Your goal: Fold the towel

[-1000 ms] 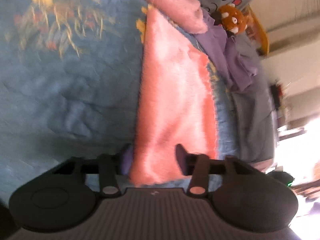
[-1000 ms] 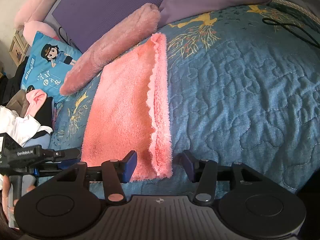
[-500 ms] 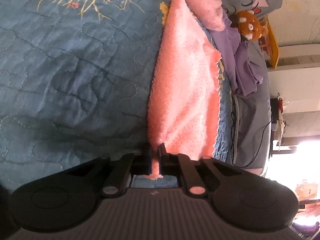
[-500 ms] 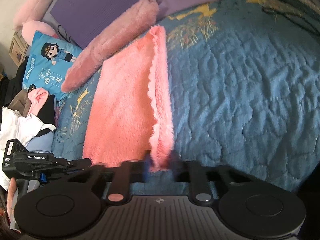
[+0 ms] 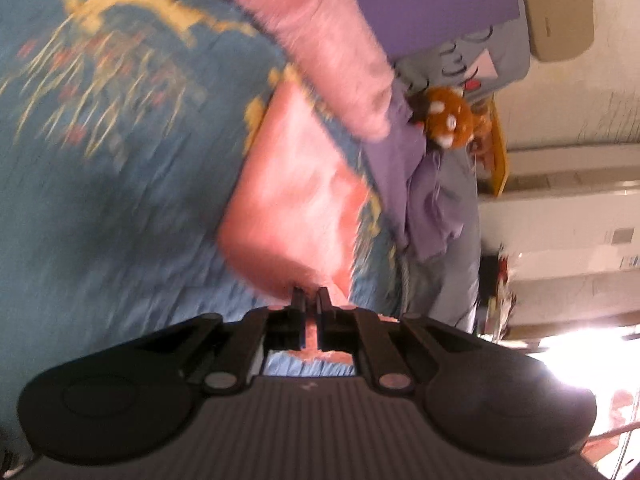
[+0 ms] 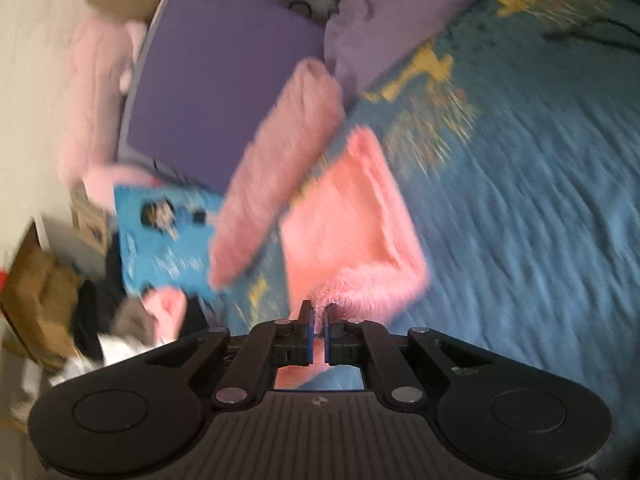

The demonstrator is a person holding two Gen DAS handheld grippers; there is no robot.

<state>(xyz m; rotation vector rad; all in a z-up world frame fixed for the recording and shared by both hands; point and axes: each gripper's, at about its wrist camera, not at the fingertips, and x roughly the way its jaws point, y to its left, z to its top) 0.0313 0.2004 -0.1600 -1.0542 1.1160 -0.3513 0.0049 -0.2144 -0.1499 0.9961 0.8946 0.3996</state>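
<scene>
Left gripper [image 5: 309, 298]: fingers pinched on pink towel [image 5: 296, 196] corner.
Towel: lifted, blurred, over blue quilted bed [image 5: 100, 184].
Beyond: pink plush [image 5: 320, 40], orange toy [image 5: 446, 120].

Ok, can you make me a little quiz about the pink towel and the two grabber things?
1. True or false: the left gripper is shut on the pink towel.
2. What does the right gripper pinch?
A. the purple mat
B. the near edge of the pink towel
C. the blue quilt
3. Fill in: the towel lies on a ____ quilt with yellow patterns.

Key
1. True: its fingers are closed with towel between them.
2. B: the fluffy near edge of the towel sits between the shut fingers.
3. Blue.
</scene>
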